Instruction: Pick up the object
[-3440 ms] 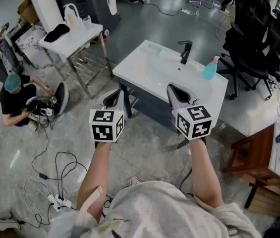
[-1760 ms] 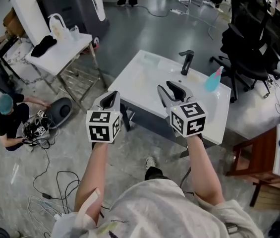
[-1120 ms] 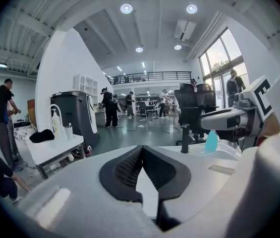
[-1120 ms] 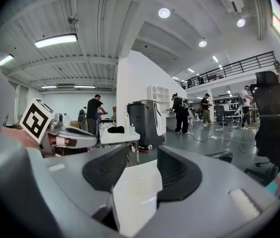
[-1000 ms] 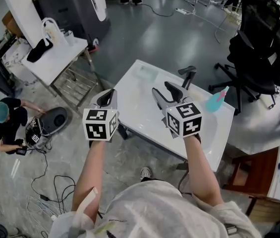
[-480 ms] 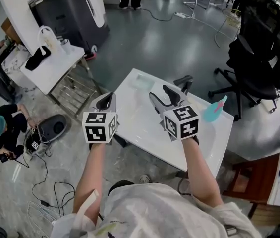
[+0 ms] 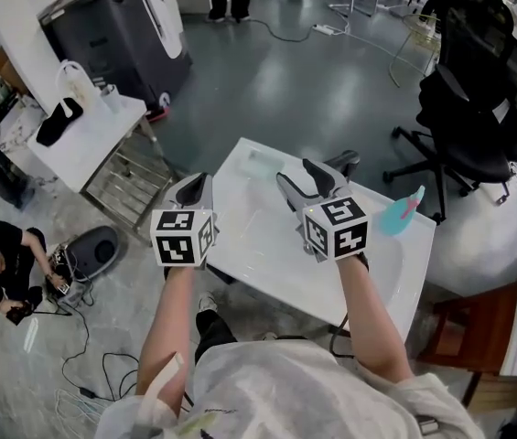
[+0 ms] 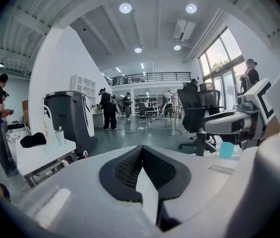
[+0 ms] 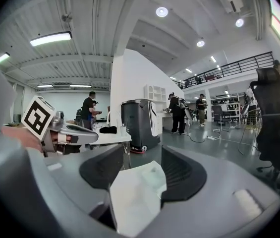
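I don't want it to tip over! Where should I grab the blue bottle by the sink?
Probably the teal bottle's wide body, below its narrow top. It stands upright near the sink's edge, so bring the right gripper, its fingers opening and empty, in level from the side.

A small teal bottle with a paler nozzle on top stands on its base on the white washbasin, close to the far right corner and just right of the black tap. Nothing touches it. In the left gripper view, only its teal body shows.
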The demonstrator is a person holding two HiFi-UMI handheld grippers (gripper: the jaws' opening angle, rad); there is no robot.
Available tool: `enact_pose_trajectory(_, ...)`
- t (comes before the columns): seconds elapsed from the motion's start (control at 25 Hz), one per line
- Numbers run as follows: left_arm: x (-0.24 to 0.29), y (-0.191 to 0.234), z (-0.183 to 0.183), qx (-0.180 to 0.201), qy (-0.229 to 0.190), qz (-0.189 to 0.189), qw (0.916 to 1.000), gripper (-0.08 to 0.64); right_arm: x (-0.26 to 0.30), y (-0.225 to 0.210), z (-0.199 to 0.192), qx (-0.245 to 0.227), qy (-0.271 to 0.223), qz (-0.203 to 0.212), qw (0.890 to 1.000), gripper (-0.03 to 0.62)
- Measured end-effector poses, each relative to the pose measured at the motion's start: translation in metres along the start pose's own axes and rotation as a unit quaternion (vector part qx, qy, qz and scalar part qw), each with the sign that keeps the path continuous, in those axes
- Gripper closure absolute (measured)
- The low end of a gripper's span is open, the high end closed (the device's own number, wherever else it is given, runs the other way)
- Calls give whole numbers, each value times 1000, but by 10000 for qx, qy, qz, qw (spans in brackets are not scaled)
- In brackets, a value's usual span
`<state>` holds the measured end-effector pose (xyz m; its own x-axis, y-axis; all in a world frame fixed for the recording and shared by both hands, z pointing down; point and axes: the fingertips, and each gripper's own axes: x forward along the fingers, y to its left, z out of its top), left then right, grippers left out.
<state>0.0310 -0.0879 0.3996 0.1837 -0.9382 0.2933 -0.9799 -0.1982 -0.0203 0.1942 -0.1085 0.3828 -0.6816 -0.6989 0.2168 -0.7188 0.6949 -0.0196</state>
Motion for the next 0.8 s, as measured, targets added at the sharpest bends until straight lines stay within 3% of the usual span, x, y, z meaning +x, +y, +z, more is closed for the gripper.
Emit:
enact_pose_trajectory(0.44, 74, 45, 2, 140, 52, -739, 9972, 558, 64, -22, -3, 143, 99, -756, 9970, 365)
enact_pose_trajectory(0.8, 128, 69, 27, 386, 91, -1675, 9851, 558, 100, -34, 18, 331, 140, -1639, 9858, 364)
